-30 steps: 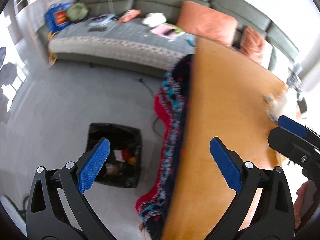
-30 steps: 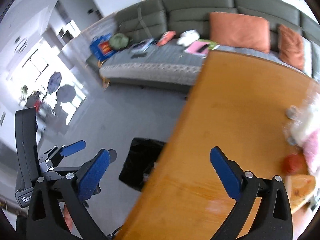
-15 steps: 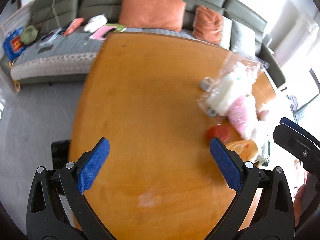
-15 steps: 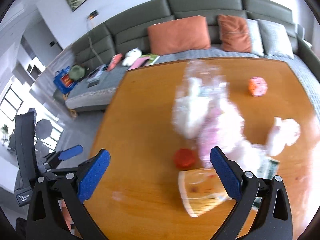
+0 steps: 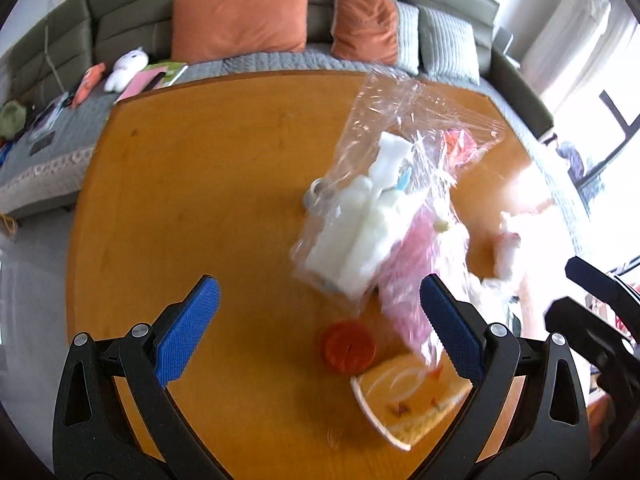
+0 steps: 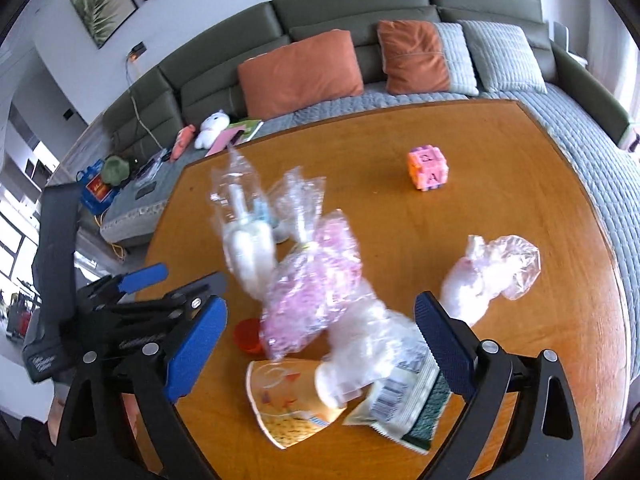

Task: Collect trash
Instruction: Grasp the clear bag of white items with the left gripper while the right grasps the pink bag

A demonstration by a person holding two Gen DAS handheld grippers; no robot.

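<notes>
A heap of trash lies on the orange wooden table (image 5: 192,184): a clear bag of white pieces (image 5: 360,236), a bag of pink stuff (image 6: 316,276), a red cap (image 5: 349,346), a paper cup (image 6: 288,400) on its side, a snack wrapper (image 6: 400,400) and a crumpled clear bag (image 6: 492,268). My left gripper (image 5: 319,284) hangs open above the table beside the cap, holding nothing. My right gripper (image 6: 320,300) is above the heap with its jaws closing. The cup and wrapper lie between its fingers, but the pads touch nothing.
A pink and orange toy cube (image 6: 427,168) stands alone further back on the table. Behind the table runs a green sofa (image 6: 360,12) with orange cushions (image 6: 300,72), a grey cover and small items. The table's left edge (image 6: 160,224) drops to the floor.
Both grippers have swung from the table's left edge and the black bin on the floor to over the trash heap. The bin has left view. The right jaws have narrowed slightly.
</notes>
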